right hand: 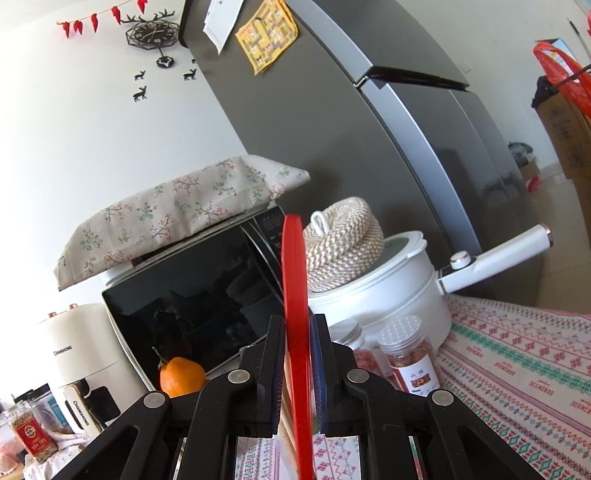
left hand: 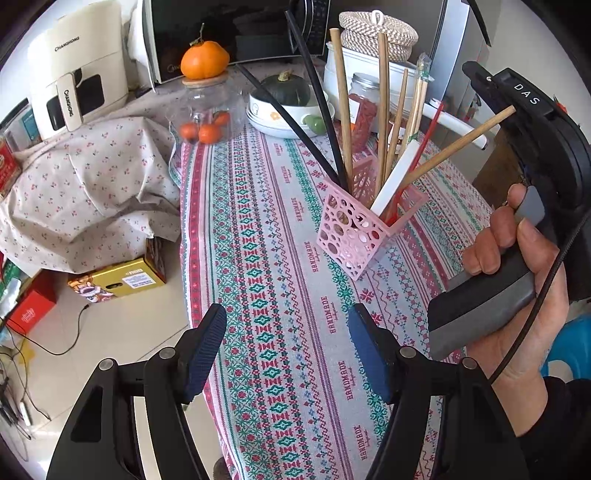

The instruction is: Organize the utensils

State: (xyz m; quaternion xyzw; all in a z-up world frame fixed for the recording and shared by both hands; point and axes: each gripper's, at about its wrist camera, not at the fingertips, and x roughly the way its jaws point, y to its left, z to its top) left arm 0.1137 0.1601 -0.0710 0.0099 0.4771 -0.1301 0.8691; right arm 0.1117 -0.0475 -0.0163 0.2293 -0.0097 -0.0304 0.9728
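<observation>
The pink holder stands tilted on the table, on its patterned cloth. In it lean wooden chopsticks, two black sticks, a white stick and a thin red stick; their lower ends are hidden inside the perforated walls, so which compartment each sits in cannot be told.

In the right wrist view a red utensil stands upright between the right tongs, seen edge-on, so its kind is hard to make out. Its lower end is cut off at the frame's bottom. The tongs stand nearly together around it with a sliver of gap on each side; whether the pads still press on it cannot be told. In the left wrist view a hand grips the right tool's handle just right of the holder; the tongs themselves are hidden behind the tool's body there.

The left tongs are spread wide and empty over the table's near edge, in front of the holder and apart from it.

Behind the holder stand a bowl with a green squash, a jar of oranges, a microwave and a white pot, partly cut off.
</observation>
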